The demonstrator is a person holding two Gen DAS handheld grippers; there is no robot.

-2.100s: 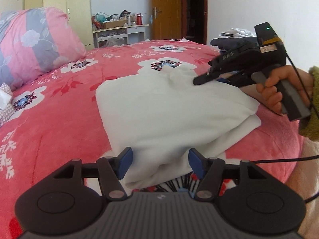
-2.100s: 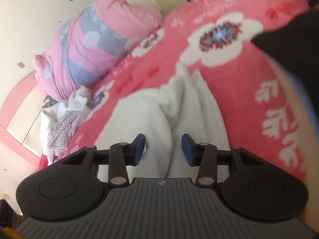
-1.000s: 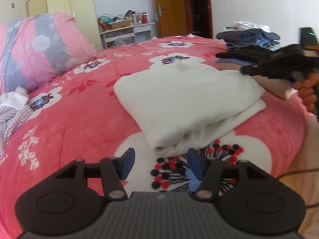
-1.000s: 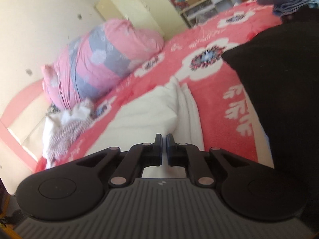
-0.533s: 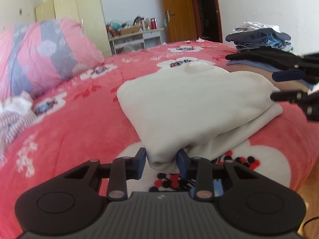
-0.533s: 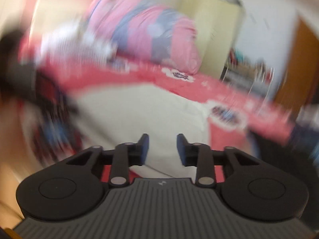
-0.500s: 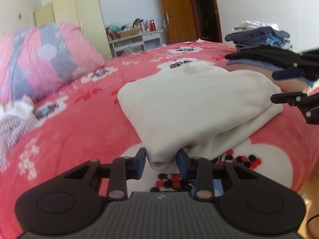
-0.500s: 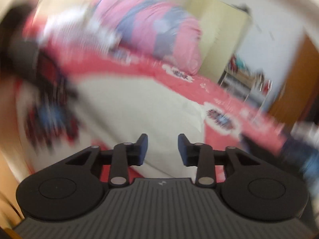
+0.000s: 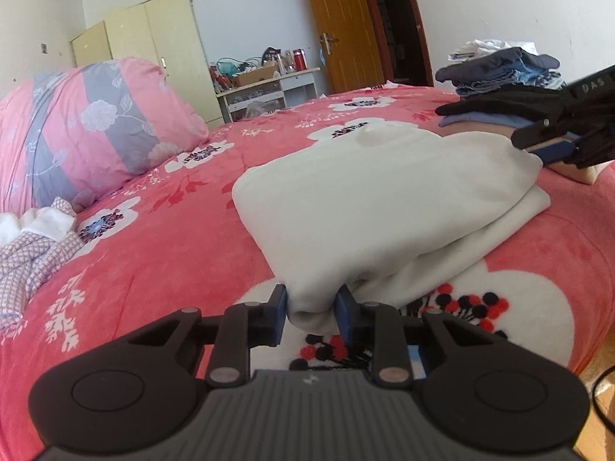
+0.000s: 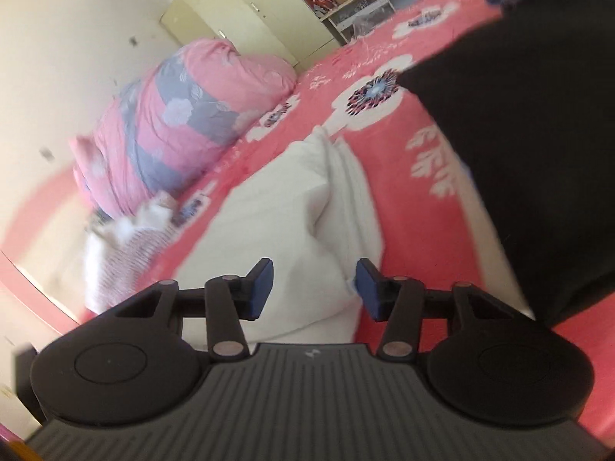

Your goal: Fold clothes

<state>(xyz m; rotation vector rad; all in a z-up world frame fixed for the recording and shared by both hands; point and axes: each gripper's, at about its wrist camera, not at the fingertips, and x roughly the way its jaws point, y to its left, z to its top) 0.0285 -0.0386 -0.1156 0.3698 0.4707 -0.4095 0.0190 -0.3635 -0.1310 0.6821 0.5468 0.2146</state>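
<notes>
A folded white garment (image 9: 384, 199) lies on the pink flowered bedspread (image 9: 153, 269). My left gripper (image 9: 310, 309) has the garment's near corner pinched between its blue pads, and its jaws are still closing. In the left wrist view my right gripper (image 9: 546, 144) sits at the garment's far right edge. The right wrist view shows that gripper (image 10: 314, 284) with its jaws apart and closing, a puffy fold of the white garment (image 10: 276, 223) between the pads without being squeezed.
A pink and grey pillow (image 9: 96, 126) lies at the bed's head. A checked garment (image 9: 27, 257) sits crumpled at the left. A stack of folded dark and blue clothes (image 9: 499, 73) stands beside the white garment, with a black one (image 10: 538, 134) close to my right gripper.
My left gripper moved forward and closed on the garment's near corner. My right gripper went from shut to parted, swung in a blur, and now straddles the garment's edge.
</notes>
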